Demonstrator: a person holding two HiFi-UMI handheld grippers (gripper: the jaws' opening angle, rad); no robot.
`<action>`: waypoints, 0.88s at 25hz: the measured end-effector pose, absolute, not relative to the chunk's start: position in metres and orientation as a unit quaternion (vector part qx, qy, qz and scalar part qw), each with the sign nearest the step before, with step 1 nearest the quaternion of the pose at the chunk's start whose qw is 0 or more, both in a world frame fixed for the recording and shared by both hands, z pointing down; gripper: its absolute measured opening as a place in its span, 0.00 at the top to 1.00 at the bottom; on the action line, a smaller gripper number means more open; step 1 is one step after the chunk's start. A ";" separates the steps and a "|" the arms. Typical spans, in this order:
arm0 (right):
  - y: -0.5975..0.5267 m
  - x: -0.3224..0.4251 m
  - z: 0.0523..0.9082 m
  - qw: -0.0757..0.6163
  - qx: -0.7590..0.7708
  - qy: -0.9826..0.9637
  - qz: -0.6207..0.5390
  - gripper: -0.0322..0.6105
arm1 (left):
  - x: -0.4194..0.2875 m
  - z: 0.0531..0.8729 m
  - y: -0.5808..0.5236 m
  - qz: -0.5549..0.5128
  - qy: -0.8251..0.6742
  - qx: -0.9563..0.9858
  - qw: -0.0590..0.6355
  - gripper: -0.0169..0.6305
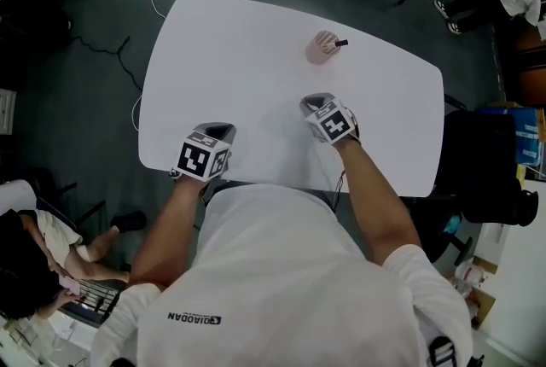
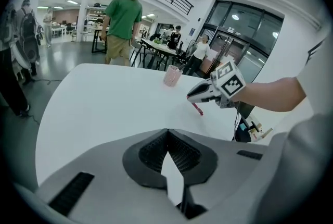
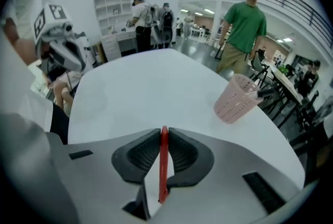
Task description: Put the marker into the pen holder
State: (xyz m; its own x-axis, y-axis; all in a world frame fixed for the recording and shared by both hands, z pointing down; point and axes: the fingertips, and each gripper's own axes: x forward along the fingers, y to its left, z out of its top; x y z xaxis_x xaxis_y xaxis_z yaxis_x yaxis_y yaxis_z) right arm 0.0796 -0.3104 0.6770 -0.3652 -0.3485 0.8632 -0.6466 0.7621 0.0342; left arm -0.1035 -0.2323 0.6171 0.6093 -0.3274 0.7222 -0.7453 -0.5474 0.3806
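Seeing red marker [image 3: 163,165] pinched between right gripper [image 3: 164,129] pads, over white table [image 1: 239,58], near side. Spotting pink pen holder [image 3: 237,99] farther out, well apart, black pen [image 3: 265,92] inside. Reading left gripper [image 2: 167,132] at near left: jaws together, nothing between.

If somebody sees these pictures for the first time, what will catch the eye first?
First, the thin red marker clamped between the jaws of the right tool, in the middle of the right gripper view. Next, the pink perforated plastic pen holder standing on the wide white table, ahead and to the right of that tool, with a black marker sticking out of it. The left tool is closed and empty.
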 end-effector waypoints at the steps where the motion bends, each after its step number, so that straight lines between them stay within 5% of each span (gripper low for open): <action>1: -0.318 0.083 0.664 0.440 0.331 -0.817 0.173 0.85 | -0.102 0.618 -0.233 0.302 -0.323 0.827 0.348 0.93; 10: -0.407 0.154 0.545 0.056 0.517 -0.795 0.311 0.85 | -0.084 0.618 -0.237 0.306 -0.311 0.833 0.339 0.93; 22: -0.490 0.206 0.485 -0.007 0.600 -0.773 0.206 0.85 | -0.087 0.613 -0.227 0.301 -0.347 0.815 0.352 0.93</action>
